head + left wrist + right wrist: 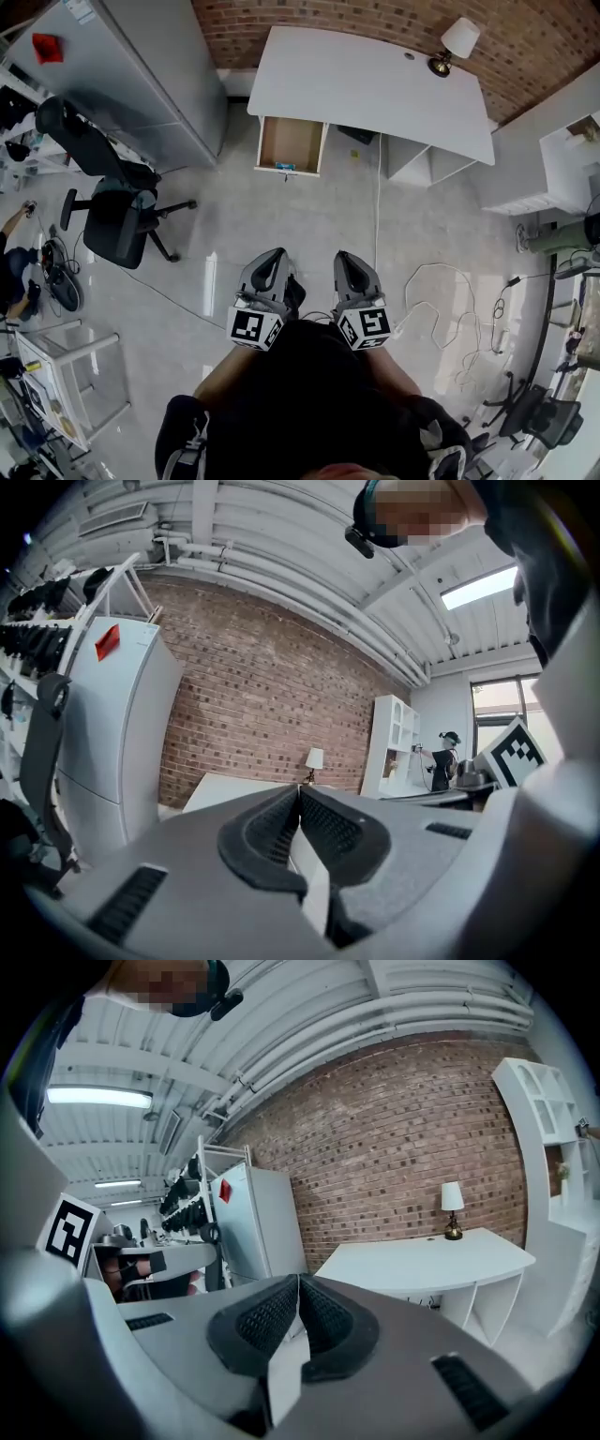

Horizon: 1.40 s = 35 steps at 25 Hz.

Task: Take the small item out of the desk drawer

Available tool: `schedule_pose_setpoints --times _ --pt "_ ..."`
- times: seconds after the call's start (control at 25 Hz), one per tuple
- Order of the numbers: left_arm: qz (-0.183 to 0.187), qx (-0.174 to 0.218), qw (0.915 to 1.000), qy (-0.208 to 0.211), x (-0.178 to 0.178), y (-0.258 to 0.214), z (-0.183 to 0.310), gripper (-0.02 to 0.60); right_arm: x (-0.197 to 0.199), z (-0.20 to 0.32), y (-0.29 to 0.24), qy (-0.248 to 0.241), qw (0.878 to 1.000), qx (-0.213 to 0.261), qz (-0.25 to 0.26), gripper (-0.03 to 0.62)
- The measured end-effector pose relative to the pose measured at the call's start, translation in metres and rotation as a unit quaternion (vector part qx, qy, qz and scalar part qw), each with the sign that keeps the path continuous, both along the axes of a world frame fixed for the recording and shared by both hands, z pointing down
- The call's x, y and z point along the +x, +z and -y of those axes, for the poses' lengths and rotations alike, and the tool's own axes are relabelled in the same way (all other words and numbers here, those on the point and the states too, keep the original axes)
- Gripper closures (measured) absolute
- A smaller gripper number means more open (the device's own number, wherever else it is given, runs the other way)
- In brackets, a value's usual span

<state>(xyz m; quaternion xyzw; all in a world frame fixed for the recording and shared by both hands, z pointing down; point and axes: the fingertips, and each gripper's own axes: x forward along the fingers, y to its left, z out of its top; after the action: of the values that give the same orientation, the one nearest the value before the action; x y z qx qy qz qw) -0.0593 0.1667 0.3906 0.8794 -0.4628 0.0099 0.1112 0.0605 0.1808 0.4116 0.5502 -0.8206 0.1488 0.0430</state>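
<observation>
Ahead, a drawer [291, 142] hangs open under the white desk [375, 89], something blue [285, 166] perhaps inside; both hand-held grippers [273, 257] [346, 259] closed, empty.

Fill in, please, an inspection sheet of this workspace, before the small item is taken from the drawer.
Surface: white desk, a lamp at its far corner.
Job's things: drawer open; small blue item inside, at its front edge.
Clutter: office chair left of the drawer.
Grippers: left tool and right tool shut, empty, far from the drawer.
Cables: white cable looped on the floor, right.
Surroundings: brick wall, grey cabinet.
</observation>
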Motion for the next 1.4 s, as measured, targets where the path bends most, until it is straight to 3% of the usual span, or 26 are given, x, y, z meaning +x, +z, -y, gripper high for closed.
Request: schedule_pose_setpoints --times 0.28,0.72,1.0,1.4 --pt "0.021 0.007 0.9996 0.016 -0.011 0.012 0.089 0.572 -0.011 0.088 0.004 0.017 1.0 0.006 0.0 0.565" --pt "0.051 -0.033 0.9981 -0.012 0.0 0.072 0.194 0.572 -0.013 0.191 0.039 -0.013 1.0 -0.023 0.012 0.565" --pt "0.077 -0.086 0.9928 -0.031 0.014 0.138 0.274 0.572 -0.006 0.27 0.068 -0.048 0.997 -0.053 0.013 0.565" --pt "0.121 -0.168 0.9764 -0.061 0.007 0.258 0.368 0.571 0.002 0.366 0.115 -0.061 0.992 -0.107 0.02 0.563"
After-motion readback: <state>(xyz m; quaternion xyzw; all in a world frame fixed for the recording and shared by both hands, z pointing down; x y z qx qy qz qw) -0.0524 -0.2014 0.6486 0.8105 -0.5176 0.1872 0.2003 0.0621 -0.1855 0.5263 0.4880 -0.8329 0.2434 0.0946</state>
